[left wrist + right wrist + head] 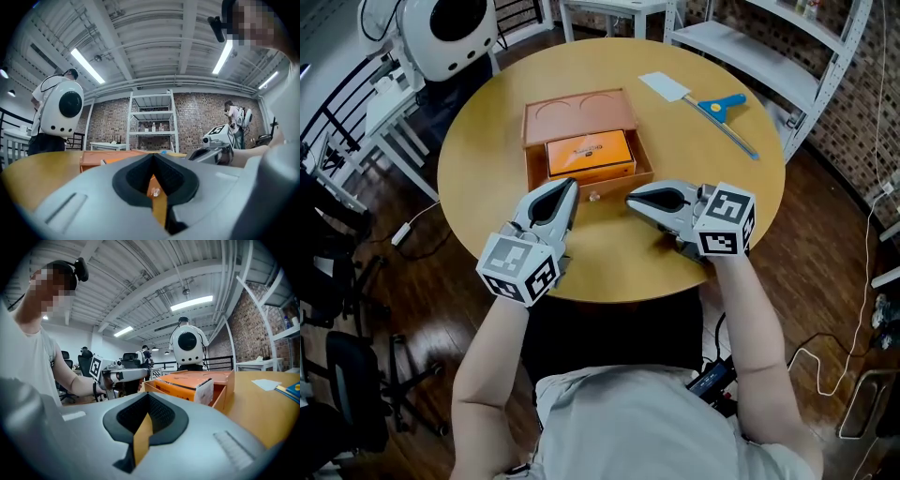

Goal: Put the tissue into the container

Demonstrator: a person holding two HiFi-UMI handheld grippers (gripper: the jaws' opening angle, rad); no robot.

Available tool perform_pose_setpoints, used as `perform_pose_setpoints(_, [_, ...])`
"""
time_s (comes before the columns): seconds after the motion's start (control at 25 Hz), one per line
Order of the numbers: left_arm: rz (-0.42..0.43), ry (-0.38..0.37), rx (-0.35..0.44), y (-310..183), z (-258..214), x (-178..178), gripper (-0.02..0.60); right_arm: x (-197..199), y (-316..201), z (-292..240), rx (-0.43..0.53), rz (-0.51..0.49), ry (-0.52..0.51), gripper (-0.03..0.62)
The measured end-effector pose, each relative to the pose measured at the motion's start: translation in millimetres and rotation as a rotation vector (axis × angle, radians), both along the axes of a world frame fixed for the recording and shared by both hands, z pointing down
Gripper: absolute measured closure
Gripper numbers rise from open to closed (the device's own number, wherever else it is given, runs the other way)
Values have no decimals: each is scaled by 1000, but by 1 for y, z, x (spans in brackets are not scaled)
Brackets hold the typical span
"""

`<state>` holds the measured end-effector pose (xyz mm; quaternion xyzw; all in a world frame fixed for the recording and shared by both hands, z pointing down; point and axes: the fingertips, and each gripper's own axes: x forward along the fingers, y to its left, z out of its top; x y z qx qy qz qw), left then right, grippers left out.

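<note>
On the round table (487, 159), tissue pack (591, 155) lies inside the open container (579, 114) — left gripper (570, 186) and right gripper (633, 200) rest just before it, jaws together on nothing — placement looks done, hands parked.

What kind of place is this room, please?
Probably a robotics lab or workshop in an industrial-style building. The signs are a bare brick wall, open metal shelving, and a white rounded robot-like machine standing in the room.
</note>
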<state>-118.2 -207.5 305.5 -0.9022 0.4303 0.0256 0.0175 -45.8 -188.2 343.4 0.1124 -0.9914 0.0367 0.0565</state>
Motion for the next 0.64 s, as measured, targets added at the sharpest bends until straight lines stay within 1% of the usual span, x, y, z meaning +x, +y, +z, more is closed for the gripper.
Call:
perform_pose_setpoints(0.28, [18,-8,-21,-1,2,6,580,1,0,-2,3,0,4,592])
perform_pose_setpoints(0.48, [1,-22,-53,-6,10,6,581,1,-1,0,4,-1,3,592])
perform_pose_setpoints(0.64, [-1,-24,-60,-6,11,5,581,0,0,0,6,-2,4,592])
